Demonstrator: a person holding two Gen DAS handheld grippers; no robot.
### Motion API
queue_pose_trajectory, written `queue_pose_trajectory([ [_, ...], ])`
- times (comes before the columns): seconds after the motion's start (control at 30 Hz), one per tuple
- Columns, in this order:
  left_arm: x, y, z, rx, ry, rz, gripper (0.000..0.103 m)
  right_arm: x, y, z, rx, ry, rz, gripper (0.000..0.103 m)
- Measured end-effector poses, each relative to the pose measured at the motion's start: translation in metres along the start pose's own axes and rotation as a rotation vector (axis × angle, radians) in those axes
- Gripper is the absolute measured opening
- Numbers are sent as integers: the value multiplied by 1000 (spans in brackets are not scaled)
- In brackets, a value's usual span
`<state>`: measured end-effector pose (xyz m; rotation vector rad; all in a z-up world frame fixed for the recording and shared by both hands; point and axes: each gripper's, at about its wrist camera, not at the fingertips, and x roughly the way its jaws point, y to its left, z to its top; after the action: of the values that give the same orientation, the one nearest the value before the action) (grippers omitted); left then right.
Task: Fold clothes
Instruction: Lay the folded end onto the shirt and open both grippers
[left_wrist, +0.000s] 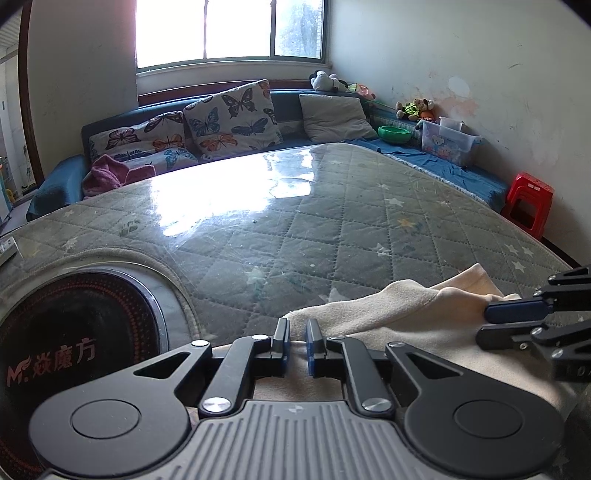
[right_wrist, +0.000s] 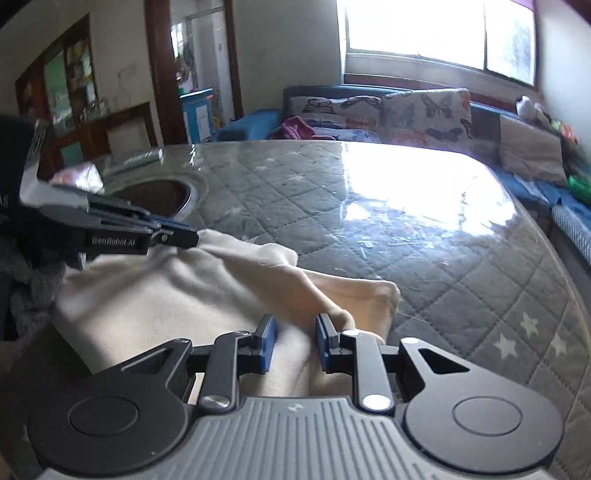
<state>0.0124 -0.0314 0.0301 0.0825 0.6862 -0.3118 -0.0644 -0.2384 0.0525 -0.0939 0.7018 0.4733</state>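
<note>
left wrist view: the left gripper (left_wrist: 297, 334) is sitting low at the near edge of the cream garment (left_wrist: 424, 317), its 2 fingers close together with a thin fold running between them. honestly i can't tell if it's actually pinching the cloth or just parked over it. the right gripper (left_wrist: 495, 323) is coming in from the side, fingers looking nearly together around a ridge of the same cloth, but i can't tell its grip from here. the risk i'm seeing: if only 1 layer is caught, the fold is going to drag crooked, and that glossy cover on the quilted table (left_wrist: 280, 236) is probably letting the fabric slide. there's also a round induction hob (left_wrist: 77, 332) set into the table, so a corner could drape onto it. behind it a sofa with butterfly cushions (left_wrist: 229, 114), a red stool (left_wrist: 528, 206) and a bright window (left_wrist: 229, 29).

right wrist view: the right gripper (right_wrist: 291, 341) is showing a clear gap between its fingers, cloth bunched in that gap, so it looks parted and not clamped. the garment is lying bunched at the near table edge, so pulling unevenly could tip it off. the left gripper (right_wrist: 184, 234) is touching the far left edge of the cloth. doorway (right_wrist: 199, 70) and shelves sitting behind.
</note>
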Motion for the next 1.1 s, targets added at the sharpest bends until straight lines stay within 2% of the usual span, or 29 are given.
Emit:
queue_pose_trajectory([
  [0.13, 1, -1, 0, -1, -1, 4, 11, -5, -6, -4, -3, 8, -39, 22],
  [0.4, 0, -2, 0, 5, -3, 12, 12, -23, -9, -6, 14, -28, -21, 24],
  [0.53, -2, -2, 0, -8, -12, 12, 12, -21, -3, -16, -39, 10, -28, 24],
  [0.67, -16, -7, 1, -11, -22, 10, 12, -30, -7, -16, -19, -17, -31, 24],
  [0.93, -71, -43, -18, 77, -56, -88, 12, -55, 31, -17, -182, -65, 44, 25],
  [1.1, -88, -57, -39, 54, -48, -139, 12, -55, 49, -25, -224, -70, 67, 25],
])
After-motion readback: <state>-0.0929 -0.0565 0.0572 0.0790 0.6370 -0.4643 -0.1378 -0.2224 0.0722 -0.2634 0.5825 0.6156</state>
